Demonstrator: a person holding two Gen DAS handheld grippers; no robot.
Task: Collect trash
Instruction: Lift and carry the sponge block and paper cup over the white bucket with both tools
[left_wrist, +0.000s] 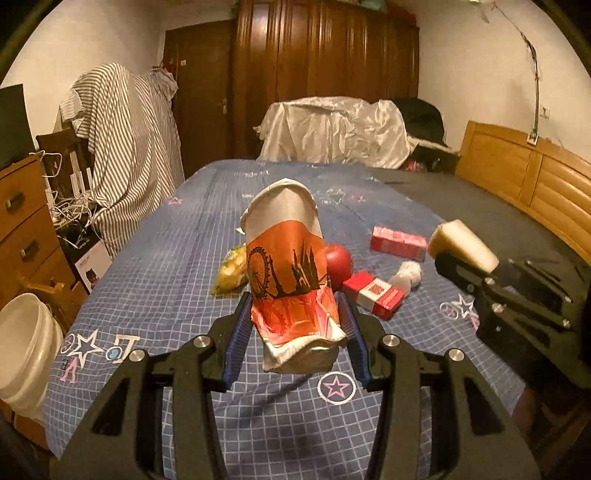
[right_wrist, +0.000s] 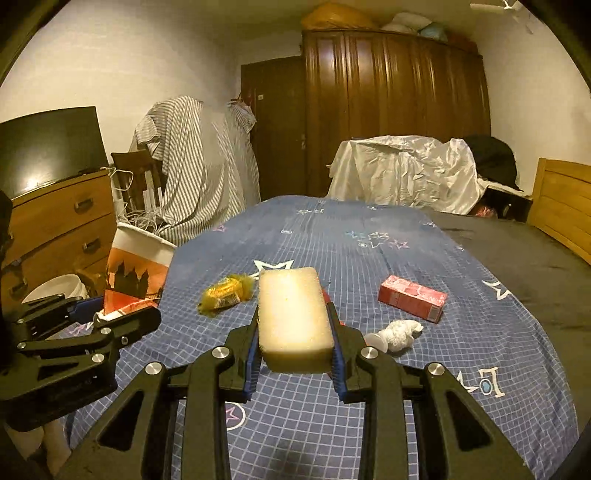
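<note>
Left tool (left_wrist: 295, 325) grips crushed cup (left_wrist: 286, 258); right tool (right_wrist: 293, 332) clamps sponge (right_wrist: 291, 317).

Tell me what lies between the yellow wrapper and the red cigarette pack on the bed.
In the left wrist view, a red apple lies between the yellow wrapper and the red cigarette pack, partly hidden behind the crushed paper cup in the left gripper.

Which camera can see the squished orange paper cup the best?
The left wrist view. There the crushed paper cup sits in the middle, pinched by the left hand-held gripper, with its whole skyline print showing. The right wrist view catches only part of it at the left edge, side-on.
</note>
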